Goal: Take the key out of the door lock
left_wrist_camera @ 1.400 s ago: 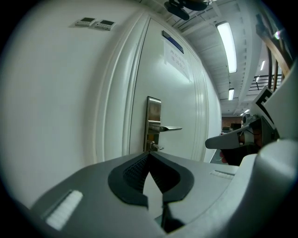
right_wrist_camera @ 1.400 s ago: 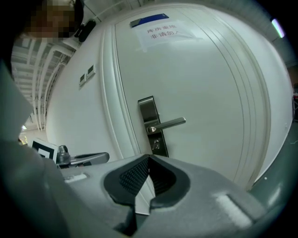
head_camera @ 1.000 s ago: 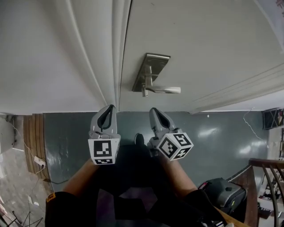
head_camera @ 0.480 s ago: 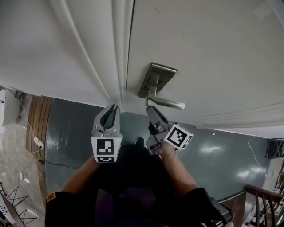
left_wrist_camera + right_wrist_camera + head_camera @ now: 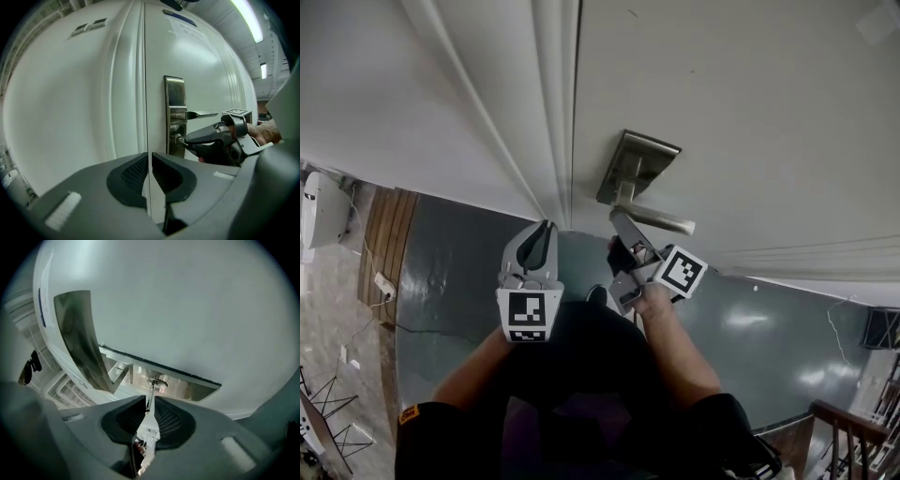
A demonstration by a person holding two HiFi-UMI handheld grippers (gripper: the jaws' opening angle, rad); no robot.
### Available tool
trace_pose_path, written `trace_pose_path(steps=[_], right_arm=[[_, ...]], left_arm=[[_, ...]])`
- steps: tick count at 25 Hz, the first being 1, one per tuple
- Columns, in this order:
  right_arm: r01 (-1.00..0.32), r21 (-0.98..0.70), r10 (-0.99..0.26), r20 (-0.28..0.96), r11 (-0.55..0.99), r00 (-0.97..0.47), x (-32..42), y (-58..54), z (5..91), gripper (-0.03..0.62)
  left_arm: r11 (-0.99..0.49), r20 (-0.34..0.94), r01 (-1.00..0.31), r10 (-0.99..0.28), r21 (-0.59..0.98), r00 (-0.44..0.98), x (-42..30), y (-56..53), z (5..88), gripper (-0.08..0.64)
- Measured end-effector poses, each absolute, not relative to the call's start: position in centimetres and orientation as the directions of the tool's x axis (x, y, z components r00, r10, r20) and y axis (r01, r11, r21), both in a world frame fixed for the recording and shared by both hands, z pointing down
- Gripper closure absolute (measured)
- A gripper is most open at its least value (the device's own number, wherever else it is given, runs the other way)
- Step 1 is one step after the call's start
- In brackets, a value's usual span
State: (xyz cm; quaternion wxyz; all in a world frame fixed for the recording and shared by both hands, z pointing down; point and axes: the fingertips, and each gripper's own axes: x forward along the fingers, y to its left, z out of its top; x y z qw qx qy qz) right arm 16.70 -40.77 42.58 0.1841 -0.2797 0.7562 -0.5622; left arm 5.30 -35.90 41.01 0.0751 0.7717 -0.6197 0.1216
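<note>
Just above key [image 5: 150,399], door handle [image 5: 662,220].

Key [image 5: 150,394] hidden in head view behind right hand-held gripper [image 5: 619,220]

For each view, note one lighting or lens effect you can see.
Head view: the straight door frame bows; the floor shows glare. Left gripper view: black corners, ceiling light blown out. Right gripper view: fisheye bulge, lock plate mirror-like.

the left gripper [image 5: 546,227] hovers with its jaws together, empty. the right gripper [image 5: 619,217], rolled sideways on an outstretched forearm, has just been closing its jaws, pinching the key [image 5: 150,427] between them.
</note>
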Motion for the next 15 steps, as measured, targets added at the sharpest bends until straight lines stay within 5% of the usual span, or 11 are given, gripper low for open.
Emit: trace_pose_path(steps=[15], right_arm=[[-0.099, -0.984, -0.660, -0.024, 0.149, -0.750, 16.45, -41.14, 42.65, 0.565]], left_arm=[[-0.228, 0.286, -0.974, -0.934, -0.016, 0.214, 4.39, -35.87, 41.11, 0.522]])
